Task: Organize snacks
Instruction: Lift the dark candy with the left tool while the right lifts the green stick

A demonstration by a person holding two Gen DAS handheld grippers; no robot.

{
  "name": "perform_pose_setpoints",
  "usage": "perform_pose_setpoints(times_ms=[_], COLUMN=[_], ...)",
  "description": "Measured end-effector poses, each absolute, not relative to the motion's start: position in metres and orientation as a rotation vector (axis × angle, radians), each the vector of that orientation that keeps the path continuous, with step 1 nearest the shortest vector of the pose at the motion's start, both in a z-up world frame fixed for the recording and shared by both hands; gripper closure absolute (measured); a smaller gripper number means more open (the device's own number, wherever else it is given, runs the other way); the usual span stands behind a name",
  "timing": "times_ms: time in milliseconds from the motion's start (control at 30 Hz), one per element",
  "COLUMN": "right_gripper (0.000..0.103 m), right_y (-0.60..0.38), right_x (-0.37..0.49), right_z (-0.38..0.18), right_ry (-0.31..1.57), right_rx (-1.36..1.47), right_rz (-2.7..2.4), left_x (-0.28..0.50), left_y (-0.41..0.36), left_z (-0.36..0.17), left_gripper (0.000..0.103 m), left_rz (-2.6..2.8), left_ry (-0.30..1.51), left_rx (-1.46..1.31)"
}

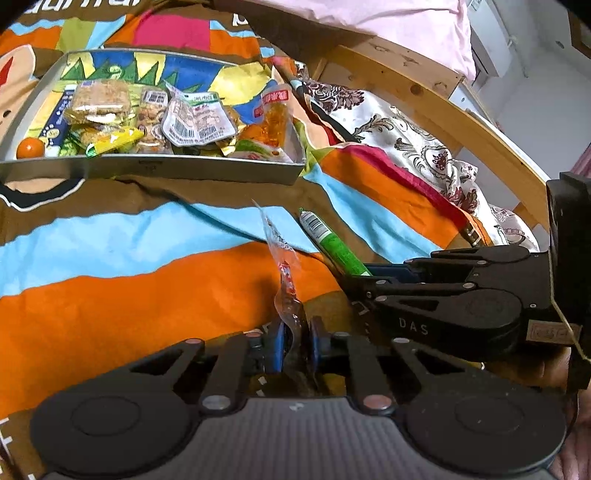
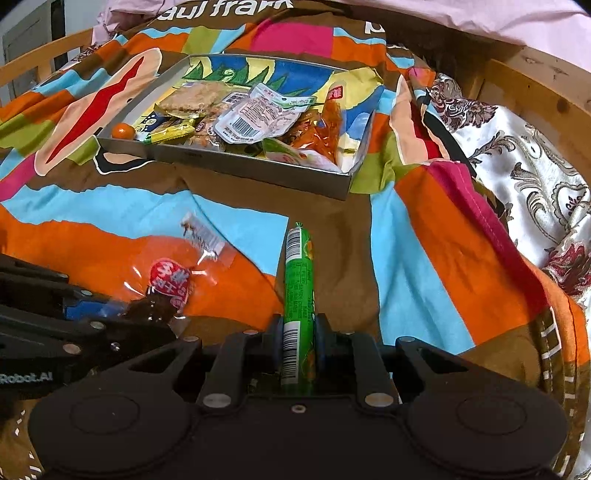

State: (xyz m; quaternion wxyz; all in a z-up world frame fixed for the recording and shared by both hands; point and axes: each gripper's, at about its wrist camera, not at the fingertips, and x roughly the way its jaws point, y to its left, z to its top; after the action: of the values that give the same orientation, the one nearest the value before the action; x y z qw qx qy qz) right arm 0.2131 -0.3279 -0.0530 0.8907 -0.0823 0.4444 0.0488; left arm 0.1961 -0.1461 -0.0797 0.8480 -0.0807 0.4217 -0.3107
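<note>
My left gripper (image 1: 295, 341) is shut on the near end of a clear snack packet (image 1: 282, 266) with a red label, which stands on edge between the blue pads. The same packet (image 2: 171, 282) shows flat from the side in the right wrist view, with the left gripper (image 2: 125, 308) at its lower left. My right gripper (image 2: 298, 338) is shut on a green snack stick (image 2: 298, 280) with a barcode, which points away from me. In the left wrist view that green stick (image 1: 332, 245) pokes out of the right gripper (image 1: 364, 275). A grey tray (image 1: 192, 168) (image 2: 258, 171) beyond holds several snack packets.
Everything lies on a bed with a colourful patchwork cover (image 2: 424, 266). A floral white cloth (image 2: 524, 158) and a wooden bed rail (image 1: 454, 110) run along the right. A small orange ball (image 1: 30, 148) (image 2: 123, 131) sits in the tray's left corner. A pink pillow (image 1: 388, 22) lies at the back.
</note>
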Motion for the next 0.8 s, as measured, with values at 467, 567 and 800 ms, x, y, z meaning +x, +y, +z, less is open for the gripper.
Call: perform_pose_setpoints(times_ms=[467,567,800], right_gripper=[0.081,0.083,0.084], right_y=[-0.332,-0.329,-0.319], right_x=[0.215,0.214,0.209], right_z=[-0.058,-0.058,-0.056], right_ry=[0.961,0.956,0.916], right_rx=[-0.120,-0.148,-0.246], right_rz=[0.097,0.096,0.089], left_x=[0.199,0.194,0.186], left_y=[-0.150,-0.151,-0.150], left_z=[-0.091,-0.090,-0.087], left_gripper=[0.084,0.083,0.084], left_rz=[-0.659,-0.658,-0.615], left_ry=[0.904,0.896,0.845], left_rx=[-0.161,-0.139,-0.130])
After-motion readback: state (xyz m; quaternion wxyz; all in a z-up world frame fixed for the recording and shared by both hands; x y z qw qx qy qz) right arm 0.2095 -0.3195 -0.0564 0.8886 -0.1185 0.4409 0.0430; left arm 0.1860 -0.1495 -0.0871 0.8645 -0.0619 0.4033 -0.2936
